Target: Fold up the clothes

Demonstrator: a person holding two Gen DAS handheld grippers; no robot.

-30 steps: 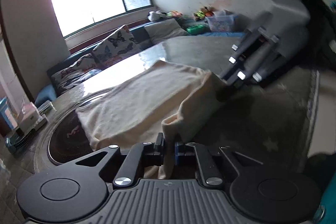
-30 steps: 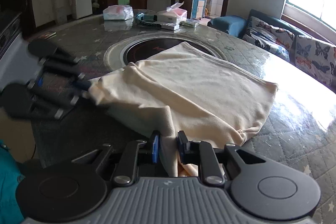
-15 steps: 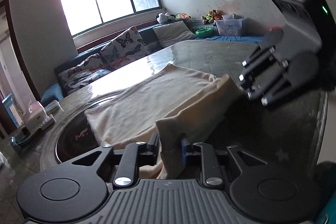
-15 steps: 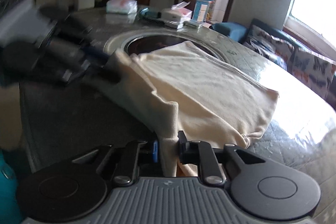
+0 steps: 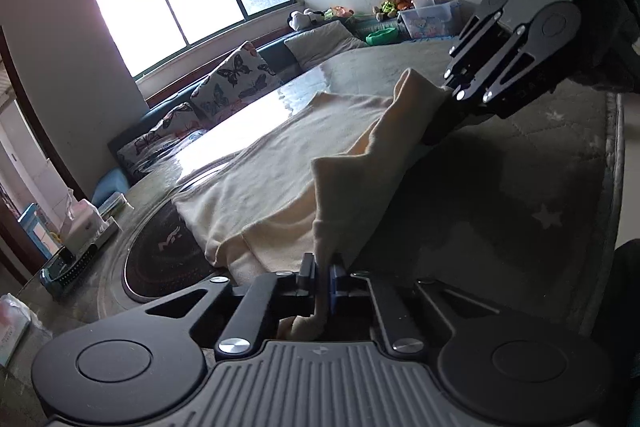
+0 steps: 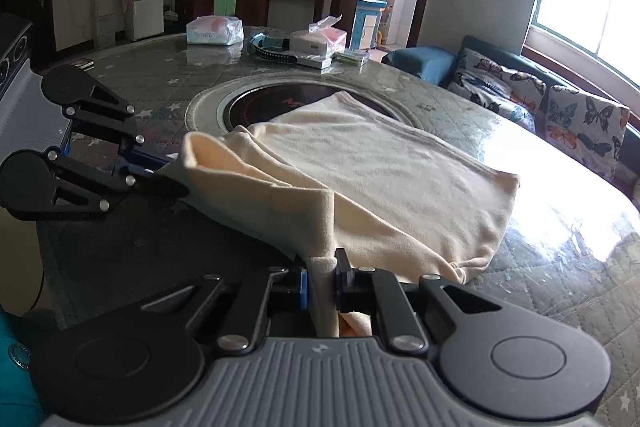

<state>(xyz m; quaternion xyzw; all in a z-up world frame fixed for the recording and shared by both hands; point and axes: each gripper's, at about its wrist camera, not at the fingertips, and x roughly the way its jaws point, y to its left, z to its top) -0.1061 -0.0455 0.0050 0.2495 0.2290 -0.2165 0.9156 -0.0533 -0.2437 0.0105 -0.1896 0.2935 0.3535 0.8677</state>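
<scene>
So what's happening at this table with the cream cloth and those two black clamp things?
A person is folding a cream garment on a round table. The left gripper and the right gripper each pinch a near corner, lifting that edge while the rest lies flat. The fold isn't laid over yet.

Cream garment, near edge lifted

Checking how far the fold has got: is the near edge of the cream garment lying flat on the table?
No. The cream garment has its near edge lifted off the table, pinched by the left gripper and right gripper.
</scene>
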